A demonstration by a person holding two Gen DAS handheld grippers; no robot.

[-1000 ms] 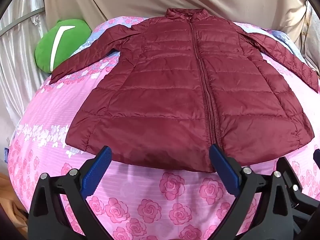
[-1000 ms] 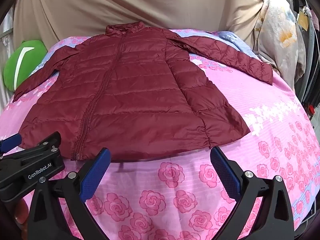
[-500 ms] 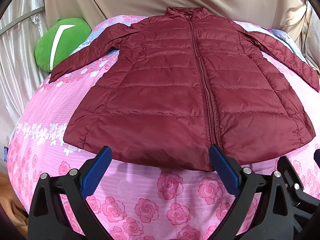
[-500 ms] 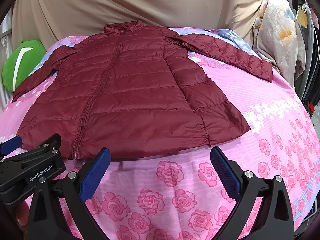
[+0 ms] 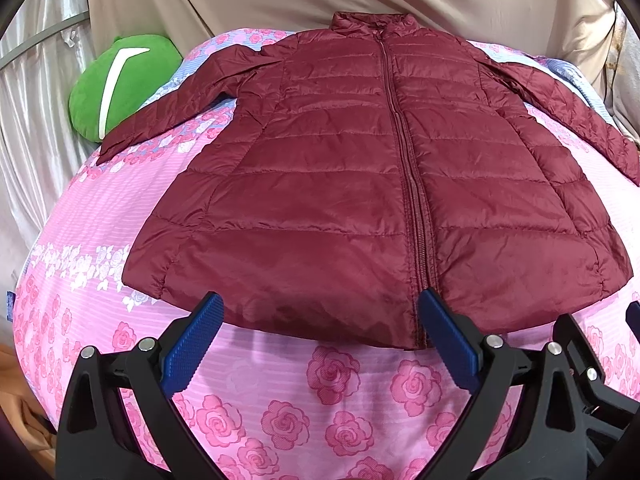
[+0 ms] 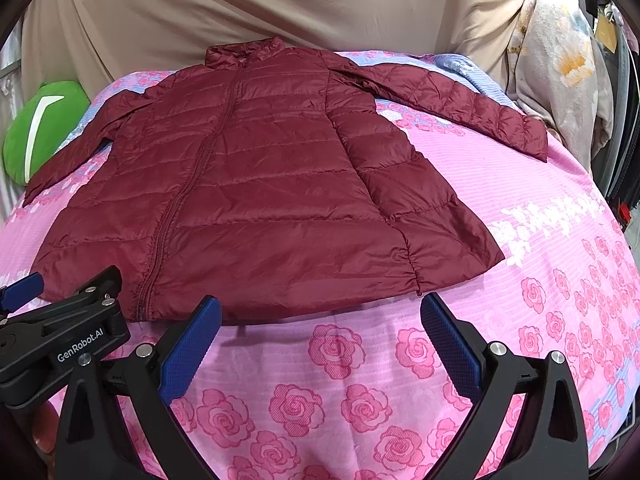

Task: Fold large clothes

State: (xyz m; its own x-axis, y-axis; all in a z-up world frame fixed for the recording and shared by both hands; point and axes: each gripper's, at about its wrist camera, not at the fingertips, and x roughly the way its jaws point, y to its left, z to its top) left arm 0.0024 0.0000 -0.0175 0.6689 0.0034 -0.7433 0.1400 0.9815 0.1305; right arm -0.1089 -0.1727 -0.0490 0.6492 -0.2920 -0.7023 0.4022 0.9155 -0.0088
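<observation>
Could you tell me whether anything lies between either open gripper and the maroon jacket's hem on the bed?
Nothing visible does. Only bare pink floral bedspread separates the left gripper and the right gripper from the jacket hem. The green cushion sits off by the far sleeve, out of the way.

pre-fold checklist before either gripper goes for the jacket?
1. Jacket lies flat, front up, on the bedsheet: ok.
2. Zipper closed from collar to hem: ok.
3. Both sleeves spread out to the sides, not tucked under: ok.
4. Left gripper open, holding nothing, just short of the hem: ok.
5. Right gripper open, holding nothing, also short of the hem: ok.
6. Green cushion clear of the left sleeve cuff: cannot tell, they look very close.
</observation>
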